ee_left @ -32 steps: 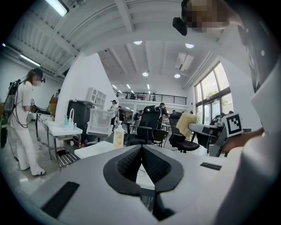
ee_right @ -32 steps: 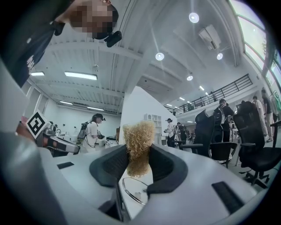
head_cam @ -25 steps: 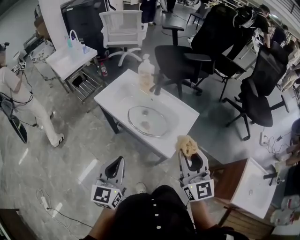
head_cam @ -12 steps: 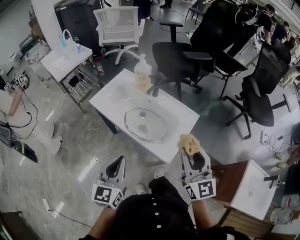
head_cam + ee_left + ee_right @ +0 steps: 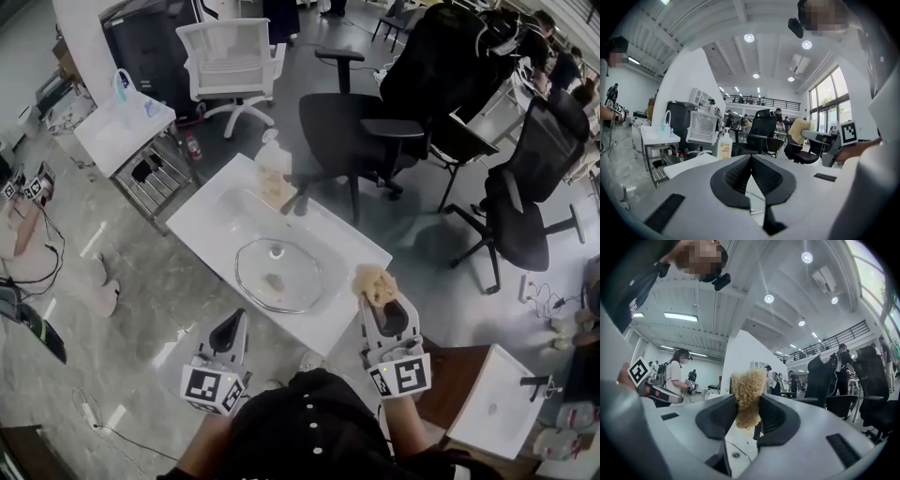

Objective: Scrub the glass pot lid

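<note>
Several chairs (image 5: 352, 131) beyond white table (image 5: 211, 225), glass lid (image 5: 302, 281); left gripper (image 5: 232, 328) closed empty, right gripper (image 5: 377, 302) tight on scrubber (image 5: 372, 281)

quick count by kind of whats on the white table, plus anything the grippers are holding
glass pot lid: 1
pump bottle: 1
loofah scrubber: 1, clamped in the right gripper
total: 3
The left gripper is shut with nothing in it.
</note>
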`<state>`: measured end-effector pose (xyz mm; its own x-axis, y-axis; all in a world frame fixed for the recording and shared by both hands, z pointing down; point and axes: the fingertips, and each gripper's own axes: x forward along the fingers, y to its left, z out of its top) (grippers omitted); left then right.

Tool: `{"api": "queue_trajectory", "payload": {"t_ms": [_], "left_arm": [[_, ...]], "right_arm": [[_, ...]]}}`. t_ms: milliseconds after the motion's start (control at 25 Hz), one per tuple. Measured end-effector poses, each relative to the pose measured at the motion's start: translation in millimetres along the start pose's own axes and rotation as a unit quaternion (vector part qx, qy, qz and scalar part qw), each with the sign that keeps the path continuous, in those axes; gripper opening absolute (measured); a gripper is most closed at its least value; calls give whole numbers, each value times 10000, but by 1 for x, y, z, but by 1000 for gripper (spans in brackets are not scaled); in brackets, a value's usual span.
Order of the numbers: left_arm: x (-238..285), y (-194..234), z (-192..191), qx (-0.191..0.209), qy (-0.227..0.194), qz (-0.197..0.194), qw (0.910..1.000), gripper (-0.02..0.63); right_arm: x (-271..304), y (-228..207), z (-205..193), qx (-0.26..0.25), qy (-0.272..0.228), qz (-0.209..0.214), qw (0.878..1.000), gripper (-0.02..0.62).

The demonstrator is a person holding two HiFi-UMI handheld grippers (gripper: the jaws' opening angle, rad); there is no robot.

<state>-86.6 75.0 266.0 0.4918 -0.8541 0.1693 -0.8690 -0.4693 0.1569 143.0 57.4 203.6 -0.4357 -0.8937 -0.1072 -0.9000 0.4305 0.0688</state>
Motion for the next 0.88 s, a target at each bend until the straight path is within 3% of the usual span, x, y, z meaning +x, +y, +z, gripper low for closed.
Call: {"api": "queue_trajectory", "payload": {"t_ms": [600, 880], "left_arm": [[65, -6, -8, -117, 187, 267, 9994, 26], [80, -4, -25, -231, 503, 258, 9981, 26]], "right_arm": [[42, -49, -32, 58, 175, 361, 9992, 149], [66, -55, -44, 82, 272, 504, 9983, 147]]}}
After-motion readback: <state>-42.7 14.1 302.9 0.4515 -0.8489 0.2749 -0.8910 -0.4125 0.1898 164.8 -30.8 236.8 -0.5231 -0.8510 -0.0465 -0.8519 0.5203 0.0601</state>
